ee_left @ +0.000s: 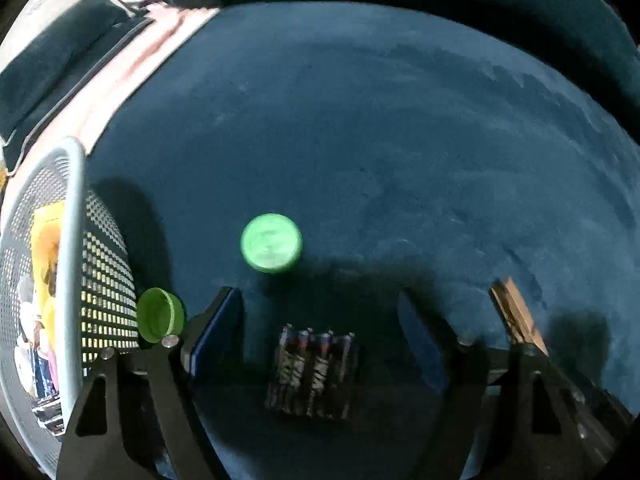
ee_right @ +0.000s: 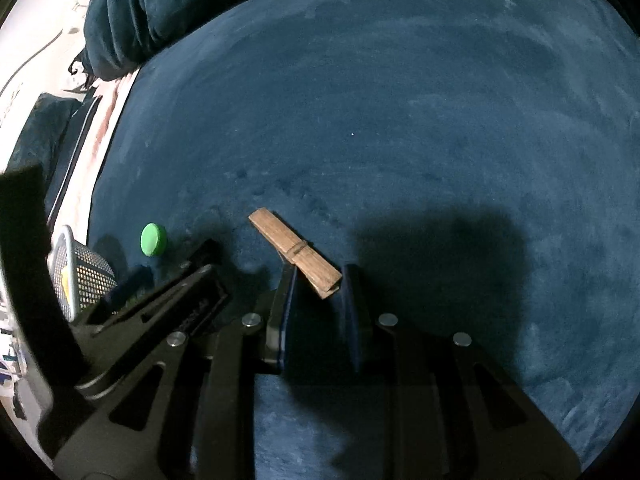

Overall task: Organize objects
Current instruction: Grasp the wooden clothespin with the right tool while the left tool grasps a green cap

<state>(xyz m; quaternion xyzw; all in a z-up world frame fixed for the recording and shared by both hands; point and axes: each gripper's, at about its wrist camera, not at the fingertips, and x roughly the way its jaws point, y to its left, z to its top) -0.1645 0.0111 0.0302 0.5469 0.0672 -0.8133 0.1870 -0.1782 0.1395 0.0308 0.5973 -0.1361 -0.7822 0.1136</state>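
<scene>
Dark blue velvet bed cover (ee_right: 400,100) fills both views. Your right tool (ee_right: 320,284) is closed on the near end of a wooden clothespin (ee_right: 294,252). Your left tool (ee_left: 320,320) stands wide open over a battery pack (ee_left: 314,372) lying between its fingers, untouched. One green cap (ee_left: 160,314) sits beside the mesh basket (ee_left: 74,240); another green cap (ee_left: 271,242) lies farther out.
</scene>
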